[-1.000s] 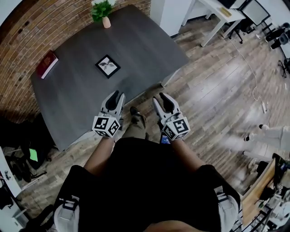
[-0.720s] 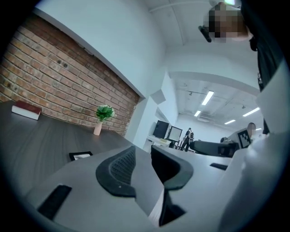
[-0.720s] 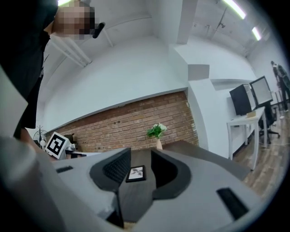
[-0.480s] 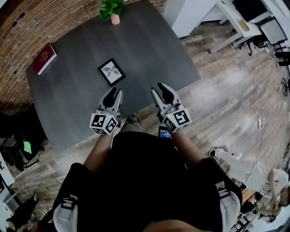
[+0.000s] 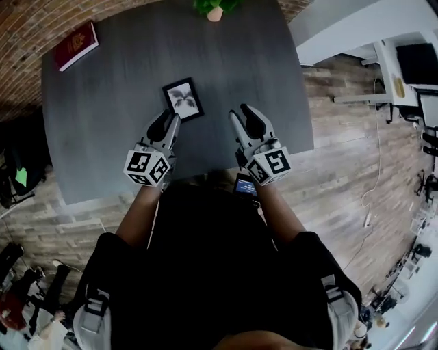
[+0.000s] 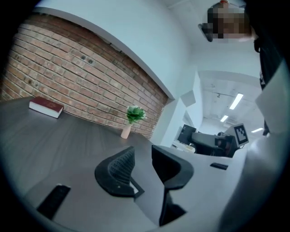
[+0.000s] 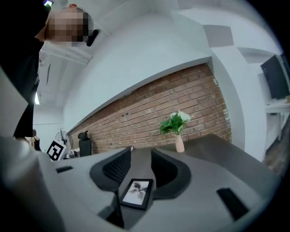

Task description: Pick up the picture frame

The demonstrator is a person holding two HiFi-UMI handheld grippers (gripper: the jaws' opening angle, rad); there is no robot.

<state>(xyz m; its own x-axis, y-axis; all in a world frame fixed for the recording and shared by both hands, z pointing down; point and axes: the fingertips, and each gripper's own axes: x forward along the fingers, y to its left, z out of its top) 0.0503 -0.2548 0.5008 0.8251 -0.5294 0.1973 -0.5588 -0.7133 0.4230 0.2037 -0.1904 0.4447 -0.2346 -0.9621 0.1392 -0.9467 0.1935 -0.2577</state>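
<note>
A small black picture frame (image 5: 183,100) with a grey leaf print lies flat on the dark grey table (image 5: 109,137). My left gripper (image 5: 170,118) hovers over the table just below and left of the frame, open and holding nothing. My right gripper (image 5: 241,115) is over the table to the frame's right, also open and holding nothing. In the right gripper view the picture frame (image 7: 136,192) shows low between the jaws of the right gripper (image 7: 138,165). In the left gripper view the left gripper (image 6: 142,158) points across the table, and only a corner of the frame (image 6: 134,189) peeks from under one jaw.
A red book (image 5: 76,45) lies at the table's far left corner. A potted plant (image 5: 214,8) stands at the far edge by the brick wall. White desks (image 5: 404,65) stand on the wood floor to the right. The table's near edge runs just under my grippers.
The person has stepped up to the table. Both grippers have moved from over the floor to over the table's near edge, close to the frame. Both stay open.
</note>
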